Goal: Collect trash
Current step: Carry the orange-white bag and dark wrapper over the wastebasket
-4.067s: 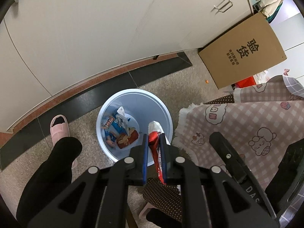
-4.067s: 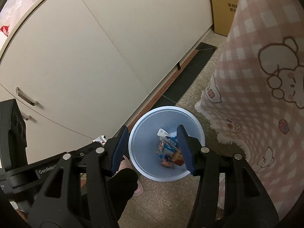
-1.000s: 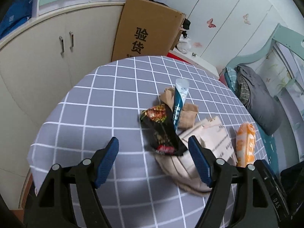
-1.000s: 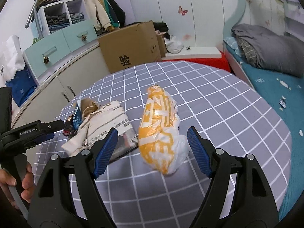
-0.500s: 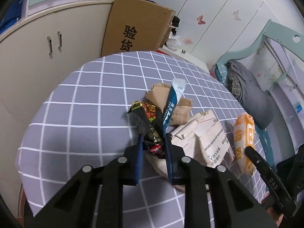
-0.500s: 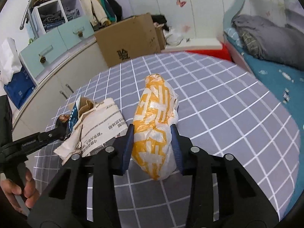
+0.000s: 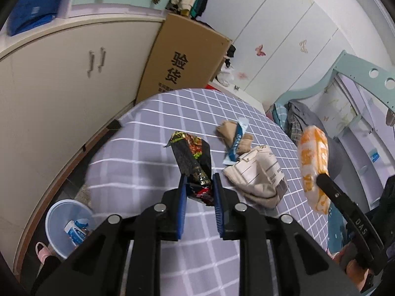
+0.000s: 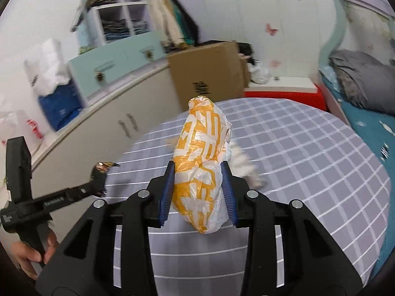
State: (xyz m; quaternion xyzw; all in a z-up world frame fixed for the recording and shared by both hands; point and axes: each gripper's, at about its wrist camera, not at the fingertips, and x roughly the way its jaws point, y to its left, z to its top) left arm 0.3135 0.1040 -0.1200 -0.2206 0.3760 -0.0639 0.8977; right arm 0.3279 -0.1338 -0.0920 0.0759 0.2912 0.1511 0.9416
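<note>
My left gripper (image 7: 199, 182) is shut on a dark snack wrapper (image 7: 193, 157), held up off the grey checked table (image 7: 138, 162). My right gripper (image 8: 198, 177) is shut on an orange-and-white plastic bag (image 8: 201, 162), also lifted above the table (image 8: 308, 160). That bag (image 7: 313, 157) shows at the right of the left wrist view. On the table lie a crumpled paper bag (image 7: 259, 175), a brown paper scrap (image 7: 229, 133) and a blue sachet (image 7: 236, 143). A light blue bin (image 7: 66, 224) with wrappers inside stands on the floor at lower left.
Cream cupboards (image 7: 61, 93) curve along the left, with a cardboard box (image 7: 182, 59) behind the table. A bed with grey bedding (image 8: 358, 83) lies at the right. A pink slipper (image 7: 40, 250) rests beside the bin. A hand (image 8: 27, 254) grips the left tool.
Both grippers closed from wide open onto their items, then lifted them off the table. The view has swung left, and the bin on the floor has come into sight.
</note>
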